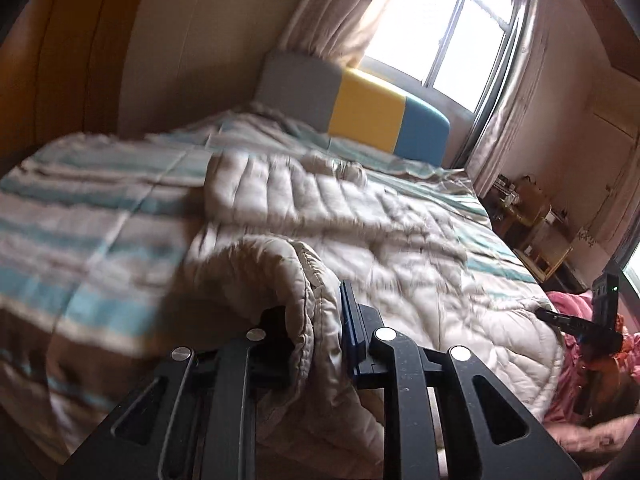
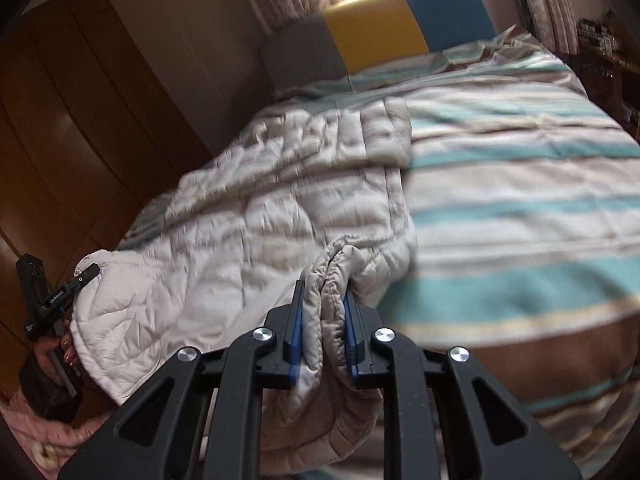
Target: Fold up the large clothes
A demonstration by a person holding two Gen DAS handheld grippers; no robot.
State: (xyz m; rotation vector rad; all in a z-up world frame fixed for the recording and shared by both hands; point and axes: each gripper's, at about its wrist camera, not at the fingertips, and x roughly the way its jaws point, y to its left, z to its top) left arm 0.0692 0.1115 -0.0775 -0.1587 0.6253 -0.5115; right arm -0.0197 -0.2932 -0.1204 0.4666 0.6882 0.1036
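A large beige quilted coat (image 1: 360,216) lies spread over the striped bed. In the left wrist view my left gripper (image 1: 316,320) is shut on the coat's near hem, which bunches up between the blue pads and hides the left pad. In the right wrist view my right gripper (image 2: 323,320) is shut on the hem of the same coat (image 2: 260,216) at its other corner, a thick fold pinched between both blue pads. Each gripper shows in the other's view: the right gripper (image 1: 544,314) at the far right, the left gripper (image 2: 90,270) at the far left, both on the coat's edge.
The bed carries a teal, cream and brown striped cover (image 2: 520,184) and a grey, yellow and blue headboard (image 1: 360,108). A wooden wardrobe (image 2: 72,120) stands along one side, cluttered low furniture (image 1: 532,224) along the other. A curtained window (image 1: 440,32) is behind. Pink clothing (image 1: 572,364) shows near the person's hand.
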